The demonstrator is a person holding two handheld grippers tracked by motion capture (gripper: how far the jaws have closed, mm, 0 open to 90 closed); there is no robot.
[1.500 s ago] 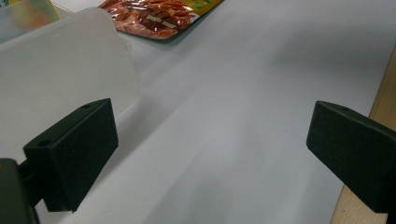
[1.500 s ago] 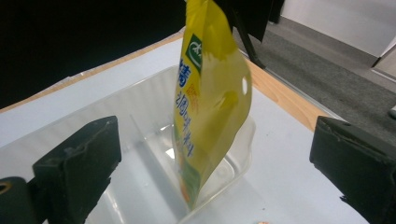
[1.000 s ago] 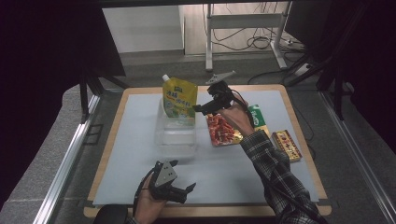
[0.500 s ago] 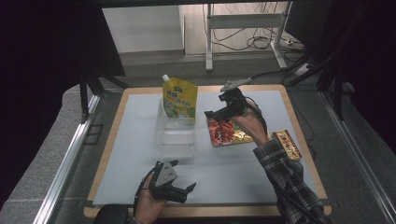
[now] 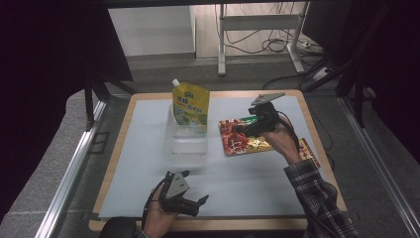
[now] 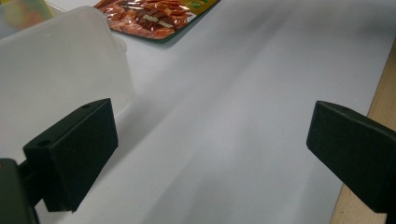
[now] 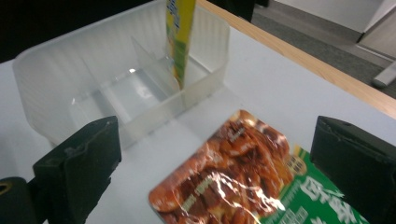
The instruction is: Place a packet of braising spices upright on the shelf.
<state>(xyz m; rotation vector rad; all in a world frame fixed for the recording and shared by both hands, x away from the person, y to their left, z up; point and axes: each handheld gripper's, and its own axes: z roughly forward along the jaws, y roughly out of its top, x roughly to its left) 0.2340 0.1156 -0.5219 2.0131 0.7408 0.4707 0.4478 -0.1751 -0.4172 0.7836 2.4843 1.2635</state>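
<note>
Jaws of right gripper (image 5: 246,130) gape above red snack pouch (image 7: 233,182); left gripper (image 5: 198,202) open.

1. The worktop (image 5: 148,148) is a pale sheet with a wooden rim showing round it.
2. Grey floor (image 5: 49,198) lies beside it, crossed by a metal rail (image 5: 74,168).
3. Behind stand a light wall panel (image 5: 148,29), a metal stand (image 5: 257,29) and loose cables (image 5: 267,44).
4. Dark drapes (image 5: 44,59) close both sides.

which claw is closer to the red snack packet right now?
Right. The right claw hovers open over the red snack packet; the left claw sits open near the table's front edge, well short of it.
</note>
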